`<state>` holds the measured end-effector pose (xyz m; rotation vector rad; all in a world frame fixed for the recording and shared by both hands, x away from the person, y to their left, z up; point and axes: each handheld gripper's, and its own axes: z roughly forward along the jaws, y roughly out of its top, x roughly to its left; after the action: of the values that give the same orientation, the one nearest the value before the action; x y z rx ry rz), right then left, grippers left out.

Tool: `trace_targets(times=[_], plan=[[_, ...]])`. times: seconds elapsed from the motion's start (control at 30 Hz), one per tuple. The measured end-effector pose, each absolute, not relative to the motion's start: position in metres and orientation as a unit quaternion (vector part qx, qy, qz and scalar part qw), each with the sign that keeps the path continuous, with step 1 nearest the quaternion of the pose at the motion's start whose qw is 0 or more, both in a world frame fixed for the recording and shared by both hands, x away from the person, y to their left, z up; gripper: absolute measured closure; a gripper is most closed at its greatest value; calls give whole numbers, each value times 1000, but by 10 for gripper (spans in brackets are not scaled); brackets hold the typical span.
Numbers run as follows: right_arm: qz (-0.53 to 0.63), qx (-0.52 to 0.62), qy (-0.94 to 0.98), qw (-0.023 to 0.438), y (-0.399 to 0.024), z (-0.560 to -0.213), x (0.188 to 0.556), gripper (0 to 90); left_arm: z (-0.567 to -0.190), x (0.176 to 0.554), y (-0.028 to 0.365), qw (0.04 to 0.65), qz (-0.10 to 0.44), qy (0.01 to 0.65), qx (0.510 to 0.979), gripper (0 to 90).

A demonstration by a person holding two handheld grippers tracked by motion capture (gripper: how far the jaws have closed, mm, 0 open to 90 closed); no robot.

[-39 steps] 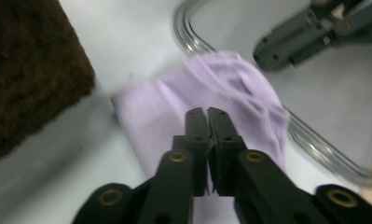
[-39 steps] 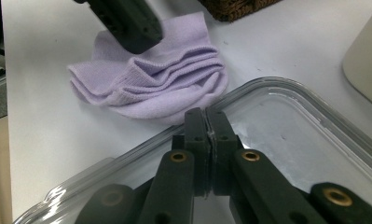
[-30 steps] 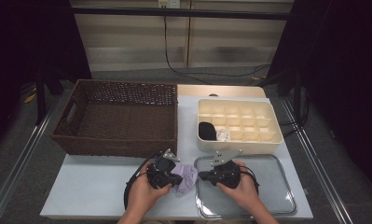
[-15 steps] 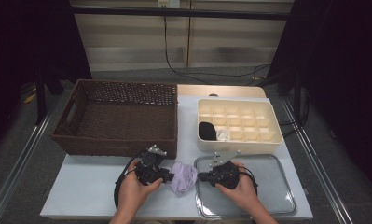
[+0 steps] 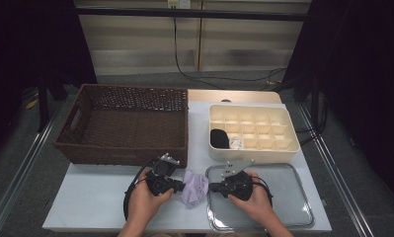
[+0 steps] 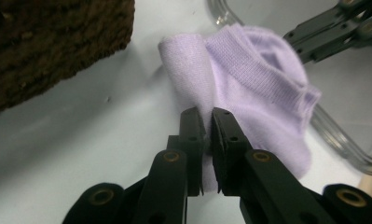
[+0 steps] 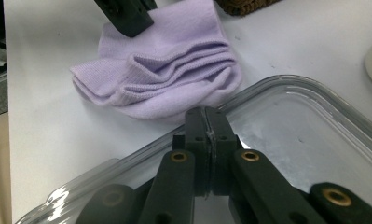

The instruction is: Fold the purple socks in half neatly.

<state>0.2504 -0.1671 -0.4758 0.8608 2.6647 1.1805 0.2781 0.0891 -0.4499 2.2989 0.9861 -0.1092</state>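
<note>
A lilac sock lies bunched on the white table between my two grippers, its right edge by the tray rim. My left gripper points right at it. In the left gripper view its jaws have just been closing and now pinch an upright fold of the sock. My right gripper points left over the tray's corner. Its jaws are shut with nothing seen between them, their tips at the near edge of the sock. The left gripper's tip rests on the sock's far side.
A clear glass tray lies under my right hand. A brown wicker basket stands behind the left gripper. At the back right, a cream compartment box holds a black bundle and a white one.
My left gripper drew back a little to the left, then came onto the sock's left fold and closed on it. The right hand kept still.
</note>
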Motion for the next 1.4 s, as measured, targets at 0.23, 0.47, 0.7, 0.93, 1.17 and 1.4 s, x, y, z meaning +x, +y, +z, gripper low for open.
trace_targets(times=[0.23,0.47,0.7,0.93,1.17,1.4], plan=[[390,285,874,48,-166,-476,251,898,-439,279,88,319,-43,366,873,834],[395,286,872,49,-165,-475,253,897,-435,281,88,316,-47,366,874,837],[395,274,875,47,-155,-475,252,900,-433,281,98,316,-46,368,873,837],[389,266,881,44,-145,-477,251,899,-430,280,104,317,-50,375,870,837],[386,266,882,43,-142,-478,251,898,-430,279,95,314,-49,367,874,837],[383,261,885,43,-139,-479,251,895,-428,280,86,314,-56,361,876,837]])
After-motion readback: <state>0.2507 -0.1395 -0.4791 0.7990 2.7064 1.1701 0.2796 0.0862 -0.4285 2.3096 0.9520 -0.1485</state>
